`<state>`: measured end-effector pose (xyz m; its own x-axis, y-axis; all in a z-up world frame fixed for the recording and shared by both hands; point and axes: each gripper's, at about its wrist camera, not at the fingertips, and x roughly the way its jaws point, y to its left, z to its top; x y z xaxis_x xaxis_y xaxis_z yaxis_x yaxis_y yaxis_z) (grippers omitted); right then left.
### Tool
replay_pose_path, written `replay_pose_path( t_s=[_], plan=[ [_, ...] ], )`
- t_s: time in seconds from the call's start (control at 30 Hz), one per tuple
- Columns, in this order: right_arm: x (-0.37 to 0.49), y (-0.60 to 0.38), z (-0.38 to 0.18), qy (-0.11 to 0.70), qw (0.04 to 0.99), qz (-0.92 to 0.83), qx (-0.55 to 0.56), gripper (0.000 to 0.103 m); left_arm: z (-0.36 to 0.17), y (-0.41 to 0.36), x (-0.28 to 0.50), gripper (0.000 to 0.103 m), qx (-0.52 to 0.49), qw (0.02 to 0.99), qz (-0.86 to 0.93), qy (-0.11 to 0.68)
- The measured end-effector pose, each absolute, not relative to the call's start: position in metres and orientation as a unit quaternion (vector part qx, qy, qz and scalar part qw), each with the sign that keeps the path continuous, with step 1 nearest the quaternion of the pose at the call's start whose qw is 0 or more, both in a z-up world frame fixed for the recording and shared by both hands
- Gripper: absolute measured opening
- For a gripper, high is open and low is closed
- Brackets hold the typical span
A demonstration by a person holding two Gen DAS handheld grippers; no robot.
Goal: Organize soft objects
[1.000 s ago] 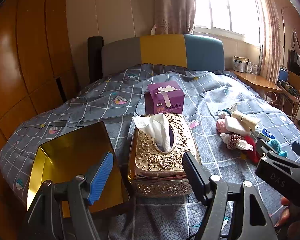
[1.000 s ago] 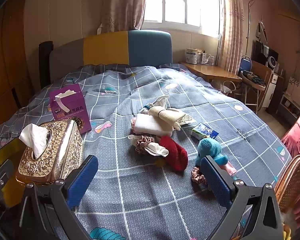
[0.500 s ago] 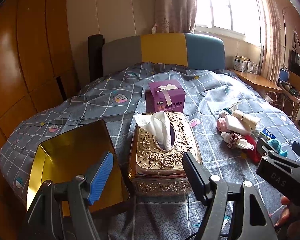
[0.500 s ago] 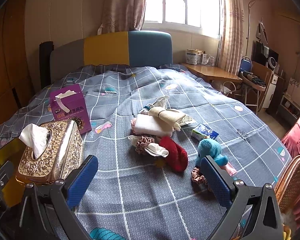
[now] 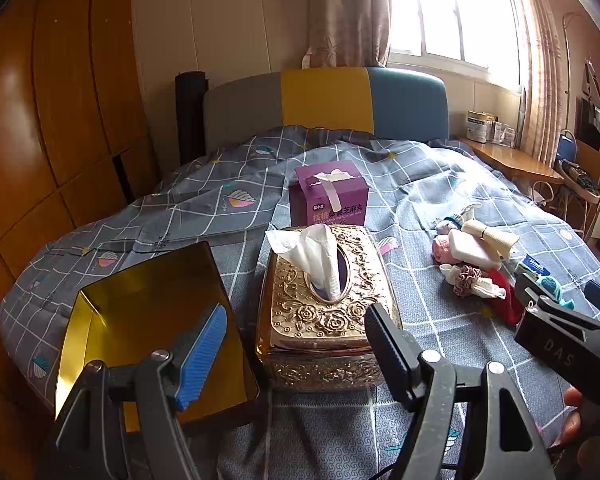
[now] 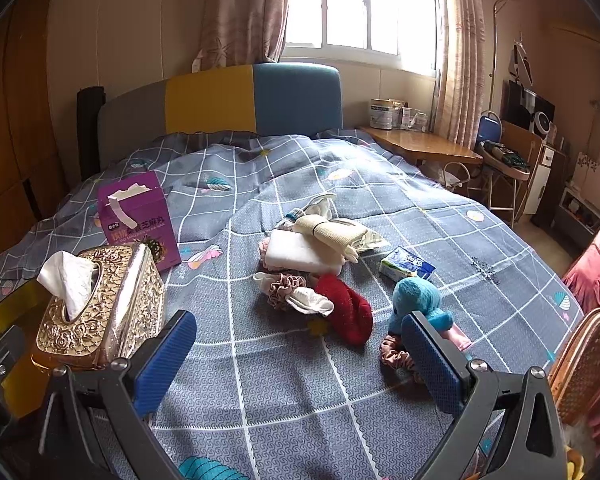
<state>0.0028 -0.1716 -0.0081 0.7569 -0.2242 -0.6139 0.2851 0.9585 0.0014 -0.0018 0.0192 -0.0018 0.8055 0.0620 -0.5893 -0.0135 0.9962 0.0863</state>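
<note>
A loose cluster of soft things lies on the grey checked bedspread (image 6: 440, 216); a white folded cloth (image 6: 300, 255) lies flat with a cream rolled cloth (image 6: 332, 232) bound by a dark band resting across its far edge; just in front, a mauve scrunchie (image 6: 286, 285) touches a white sock (image 6: 312, 300) and a red sock (image 6: 346, 312); a blue plush toy (image 6: 418, 300) sits to the right, beside a second pink scrunchie (image 6: 396, 354).
</note>
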Motion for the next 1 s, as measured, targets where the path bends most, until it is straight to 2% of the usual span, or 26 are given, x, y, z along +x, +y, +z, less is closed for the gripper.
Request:
replay_pose_path(
  t_s=[0.8,1.0],
  plan=[
    [0.003,-0.201,-0.012,0.322,0.931,-0.155,0.073,0.103,-0.003,0.002,-0.004,0.073,0.058,0.947,-0.005,0.315],
    [0.002,-0.232,-0.01,0.324,0.925,-0.172,0.1,0.103,0.0,-0.008,-0.002,0.073,0.051,0.941,-0.086,0.324]
  ],
)
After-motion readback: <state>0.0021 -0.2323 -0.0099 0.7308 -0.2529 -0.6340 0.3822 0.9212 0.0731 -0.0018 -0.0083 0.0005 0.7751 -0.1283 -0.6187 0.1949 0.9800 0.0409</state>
